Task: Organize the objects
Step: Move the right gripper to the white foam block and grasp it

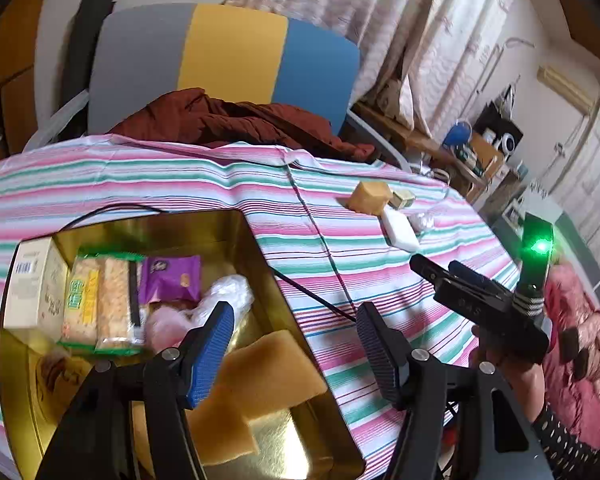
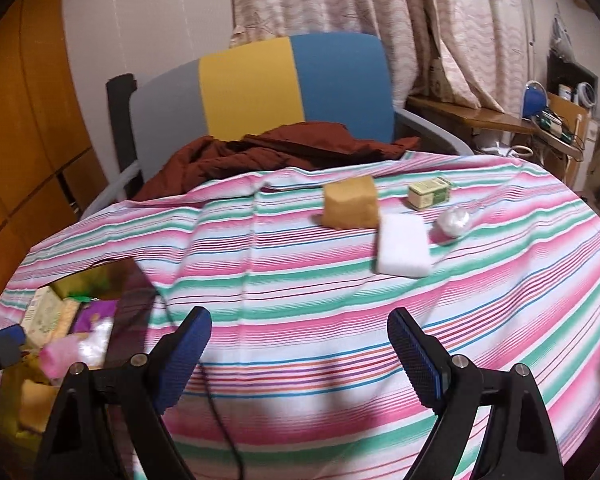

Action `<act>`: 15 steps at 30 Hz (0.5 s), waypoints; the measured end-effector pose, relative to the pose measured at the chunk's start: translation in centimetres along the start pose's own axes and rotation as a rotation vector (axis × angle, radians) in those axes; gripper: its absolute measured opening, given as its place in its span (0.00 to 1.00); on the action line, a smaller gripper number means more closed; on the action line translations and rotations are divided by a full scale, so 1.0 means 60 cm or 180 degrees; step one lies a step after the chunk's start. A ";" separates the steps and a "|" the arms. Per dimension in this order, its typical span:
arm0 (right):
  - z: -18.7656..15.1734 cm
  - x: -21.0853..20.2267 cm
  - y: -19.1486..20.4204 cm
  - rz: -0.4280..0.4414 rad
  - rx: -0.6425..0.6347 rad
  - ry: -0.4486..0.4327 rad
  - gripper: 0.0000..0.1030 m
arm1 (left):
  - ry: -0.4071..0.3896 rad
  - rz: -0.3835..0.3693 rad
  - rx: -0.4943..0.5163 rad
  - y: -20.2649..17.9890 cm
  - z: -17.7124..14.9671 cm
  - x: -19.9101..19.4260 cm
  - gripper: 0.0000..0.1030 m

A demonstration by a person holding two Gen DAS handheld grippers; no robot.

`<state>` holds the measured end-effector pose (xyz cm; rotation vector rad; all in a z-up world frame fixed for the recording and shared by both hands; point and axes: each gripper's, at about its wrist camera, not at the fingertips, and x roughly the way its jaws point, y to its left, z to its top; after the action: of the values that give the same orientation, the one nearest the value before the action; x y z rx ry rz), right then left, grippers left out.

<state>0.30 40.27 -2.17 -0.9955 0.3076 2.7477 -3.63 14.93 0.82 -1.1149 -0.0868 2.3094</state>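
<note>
The right hand-held gripper (image 2: 300, 356) is released, its jaws spread wide with nothing but striped cloth between them. It faces the four things left loose on the desk (image 2: 300, 300): a tan sponge block (image 2: 350, 202), a white foam block (image 2: 403, 249) touching the sponge's near right corner, a small green-and-cream box (image 2: 429, 193) further right, and a crinkled clear wrapper ball (image 2: 454, 221) just beside the white block.

All four lie ahead of this hand-held gripper and slightly to its right, on the far half of the desk. The white foam block is the nearest, and its long axis runs near-to-far, almost in line with the way the jaws point, so its short width falls across the gap between the pads.

The left hand-held gripper (image 1: 296, 344) is also released and empty. It hangs over the right edge of the gold tin (image 1: 204, 224) at the near left, where a cream carton (image 1: 36, 284), a cracker pack (image 1: 100, 300), a purple packet (image 1: 172, 278) and a flat tan sponge (image 1: 268, 376) already lie.

From there the loose group is well apart, far and to the right, so I judge the right hand better placed to reach it, with the tin then lying to its near left.
</note>
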 end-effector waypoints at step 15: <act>0.084 0.149 -0.136 -0.0310 0.0391 0.0184 0.83 | 0.0284 -0.0100 0.0330 -0.091 0.058 0.077 0.64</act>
<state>-7.35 50.47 -5.23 -1.0308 0.4200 2.5826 -5.98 22.50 1.45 -1.1535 0.0484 2.2069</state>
